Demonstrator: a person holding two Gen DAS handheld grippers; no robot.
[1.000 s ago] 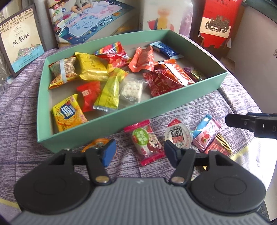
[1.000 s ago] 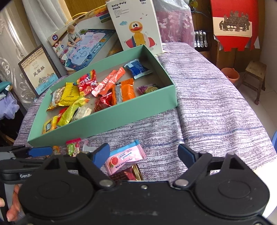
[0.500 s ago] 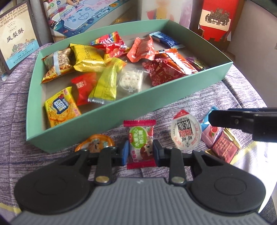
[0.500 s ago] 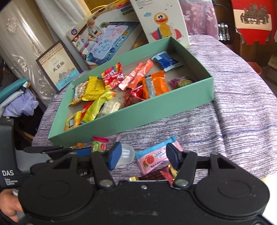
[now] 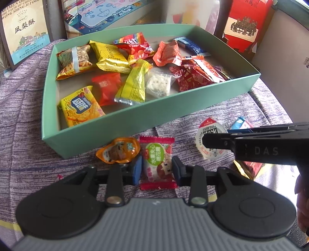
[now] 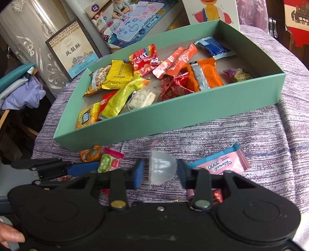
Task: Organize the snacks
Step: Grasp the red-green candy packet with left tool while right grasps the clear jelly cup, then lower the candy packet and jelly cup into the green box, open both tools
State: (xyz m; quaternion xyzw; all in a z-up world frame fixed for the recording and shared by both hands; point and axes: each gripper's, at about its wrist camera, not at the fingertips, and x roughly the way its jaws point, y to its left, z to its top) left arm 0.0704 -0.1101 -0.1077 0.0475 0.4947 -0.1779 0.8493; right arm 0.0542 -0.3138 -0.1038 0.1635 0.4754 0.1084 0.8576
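A teal box (image 5: pixel 146 114) (image 6: pixel 173 117) holds several snack packets. In front of it on the purple cloth lie loose snacks. My left gripper (image 5: pixel 156 170) is shut on a green-and-red candy packet (image 5: pixel 157 162), which also shows in the right wrist view (image 6: pixel 109 162). An orange jelly cup (image 5: pixel 118 149) lies just left of it. My right gripper (image 6: pixel 161 174) is shut on a clear jelly cup (image 6: pixel 162 170), seen as a white-lidded cup (image 5: pixel 209 142) in the left view. A pink wafer packet (image 6: pixel 222 164) lies to its right.
A dark red packet (image 5: pixel 251 168) lies under the right gripper's body. Behind the box stand a framed pastry box (image 6: pixel 71 50), a drawing-mat box (image 6: pixel 135 21), a duck toy box (image 6: pixel 210 9) and a red carton (image 5: pixel 245 21). The table edge drops off at right.
Both grippers have moved forward and closed: the left on the green-and-red candy packet, the right on the jelly cup. One second ago both were open.
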